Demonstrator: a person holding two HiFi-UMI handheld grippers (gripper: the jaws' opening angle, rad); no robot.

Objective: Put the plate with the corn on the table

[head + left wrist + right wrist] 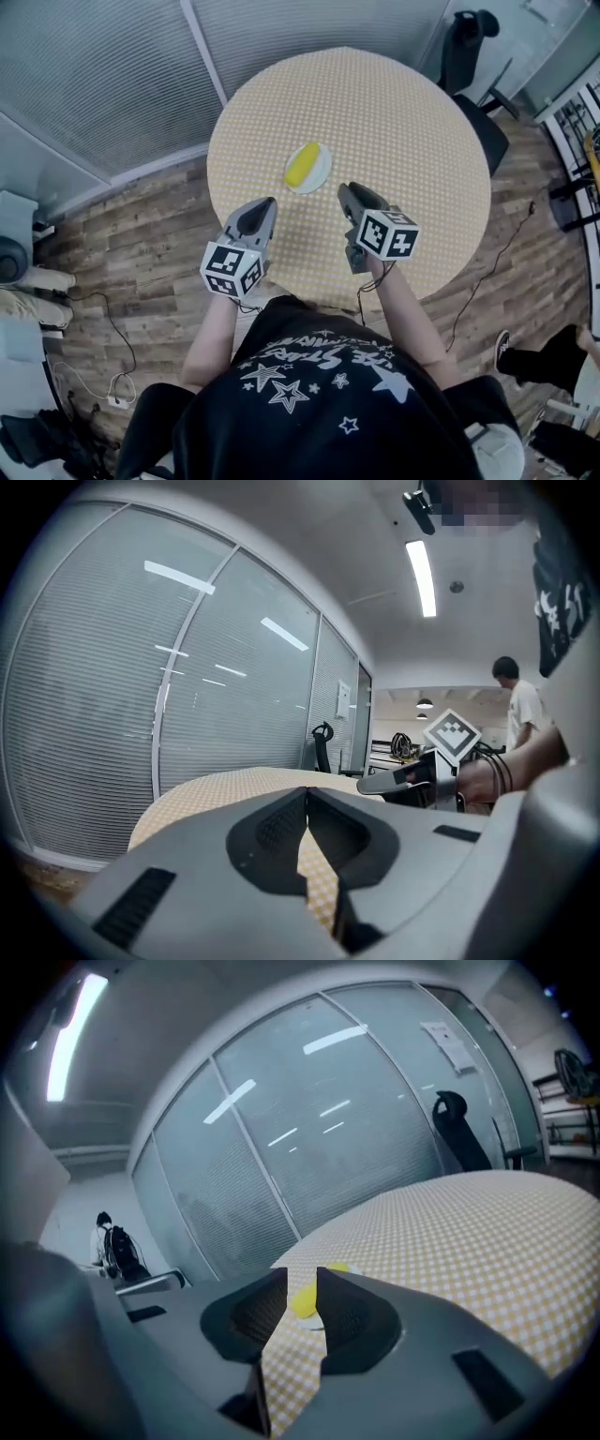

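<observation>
Nothing fully legible. White lettering among stars on black T-shirt [319, 361], on the near side of the worktop [422, 141]: too warped to read. Paper notice [448, 1042] on glass wall [309, 1147] beyond worktop: print too small.

Even, cool light from ceiling strips [421, 577] fills the room, glaring as streaks on the glass wall [309, 1119]. Both gripper views bend strongly and darken at their corners; the close fingers [274, 829] look soft.
</observation>
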